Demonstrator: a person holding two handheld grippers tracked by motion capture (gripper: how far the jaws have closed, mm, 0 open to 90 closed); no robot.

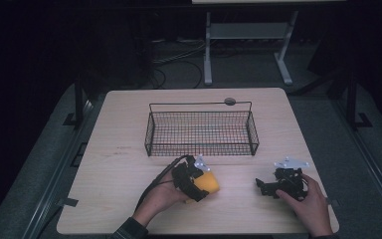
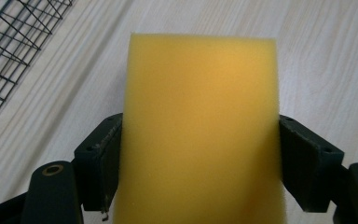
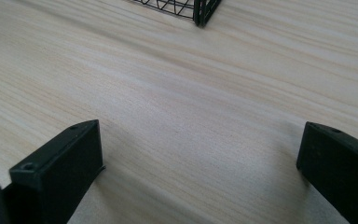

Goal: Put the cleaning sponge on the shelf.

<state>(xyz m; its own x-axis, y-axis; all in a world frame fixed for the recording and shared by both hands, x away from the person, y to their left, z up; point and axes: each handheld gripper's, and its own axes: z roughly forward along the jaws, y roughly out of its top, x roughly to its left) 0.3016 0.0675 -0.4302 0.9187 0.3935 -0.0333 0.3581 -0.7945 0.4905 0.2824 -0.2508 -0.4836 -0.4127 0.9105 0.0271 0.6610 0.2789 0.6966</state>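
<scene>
Because the left claw point(image 2: 198, 163) clamps the yellow sponge point(image 2: 200, 135) across its width near the counter's front edge, it can carry it toward the wire basket point(image 1: 201, 132) (probably its destination); the right claw point(image 3: 200, 172) gapes empty.

Ahead of me a black wire basket point(image 1: 201, 130) with a thin handle sits near the far edge of my pale wooden desk point(image 1: 119, 164), a small dark round disc point(image 1: 230, 101) lies just behind it, and a grey metal stand point(image 1: 248, 35) rises from the dark floor beyond.
</scene>
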